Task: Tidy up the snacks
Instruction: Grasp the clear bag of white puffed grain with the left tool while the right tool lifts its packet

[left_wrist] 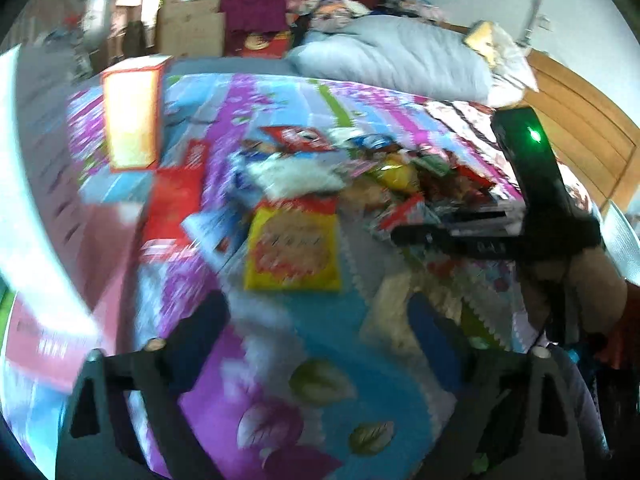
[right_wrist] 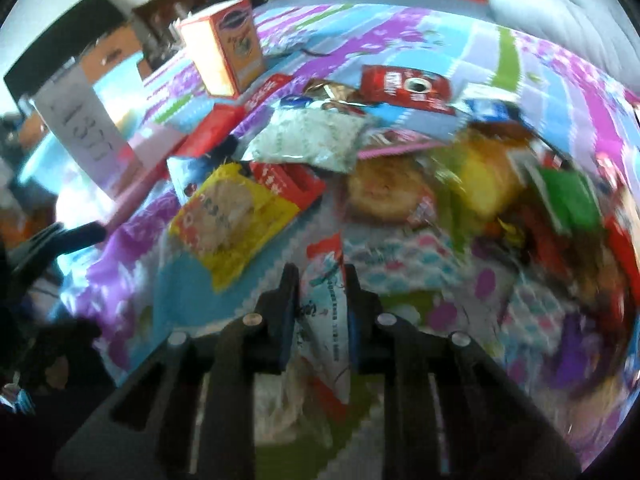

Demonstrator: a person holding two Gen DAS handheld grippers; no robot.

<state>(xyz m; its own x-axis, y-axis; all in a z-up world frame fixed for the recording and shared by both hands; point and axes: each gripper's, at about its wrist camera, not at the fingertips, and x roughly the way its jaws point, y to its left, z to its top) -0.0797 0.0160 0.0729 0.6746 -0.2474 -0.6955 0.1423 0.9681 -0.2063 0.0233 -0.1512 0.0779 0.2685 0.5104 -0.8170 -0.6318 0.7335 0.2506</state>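
- Jaws of my right gripper (right_wrist: 318, 280) are closed on a white snack packet (right_wrist: 324, 312) with a red top end; its long axis runs straight out along the fingers, red end forward.
- My left gripper (left_wrist: 316, 344) hangs with its blue-padded fingers (left_wrist: 434, 336) spread wide and nothing between them.
- Just ahead and left of the held packet lies the yellow cracker bag (right_wrist: 228, 220), flat on the patterned bedspread (right_wrist: 132, 240), apart from the jaws.
- Beyond that, straight ahead of the right tool, sits the snack pile (right_wrist: 400, 152): a pale green pouch, a round pastry, a red cookie pack, yellow and green wrappers to the right. Motion blur hides finer detail.
- Far ahead and left stands the upright orange carton (right_wrist: 224, 48), with a flat red box (right_wrist: 216, 128) nearer, between carton and yellow bag.
- From the left tool, the yellow cracker bag (left_wrist: 294, 252) lies dead ahead, long axis pointing away, and that empty gripper looks the better placed for it.
- My guess: the held packet wants carrying leftward toward the boxes, so the right arm crosses over the yellow bag; I'd watch for snagging it.
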